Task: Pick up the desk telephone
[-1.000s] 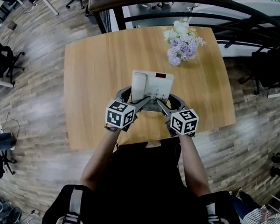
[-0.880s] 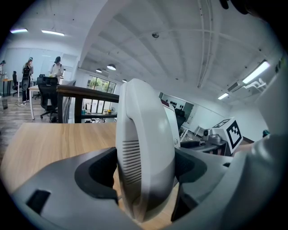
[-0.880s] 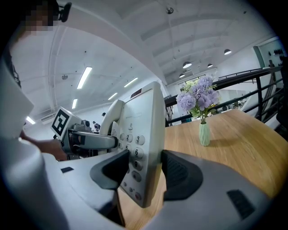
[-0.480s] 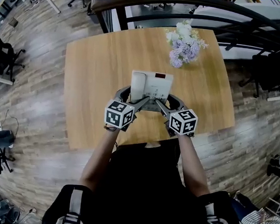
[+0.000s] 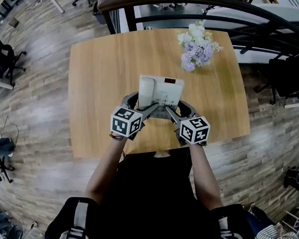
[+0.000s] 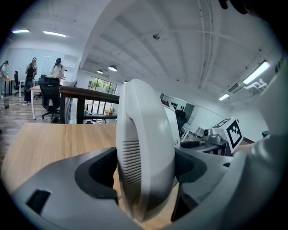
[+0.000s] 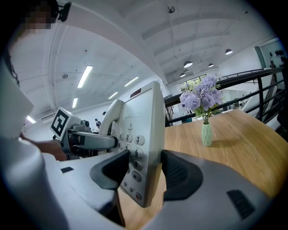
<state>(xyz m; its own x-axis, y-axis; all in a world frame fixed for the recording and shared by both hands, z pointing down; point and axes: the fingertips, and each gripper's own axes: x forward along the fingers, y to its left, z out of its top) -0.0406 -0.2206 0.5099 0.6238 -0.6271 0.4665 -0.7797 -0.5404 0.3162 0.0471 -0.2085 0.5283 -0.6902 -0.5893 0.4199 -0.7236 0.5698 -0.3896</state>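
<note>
The right tongs (image 7: 145, 176) are closed on the lower edge of the telephone (image 7: 143, 130), one jaw on its keypad face and the other on its back, so it stands almost on edge. Right of the telephone and farther off, a pale green vase (image 7: 206, 134) of purple flowers stands on the desk (image 7: 243, 143). Left of the telephone, the left tongs (image 7: 101, 142) reach in at its handset side.

The phone (image 7: 143, 130) shows the digits 2, 3 and 6 on its round keys in the right gripper view. A faint line of print above them is too small to read. The marker cubes (image 5: 126, 122) bear only black-and-white square codes, no letters.
</note>
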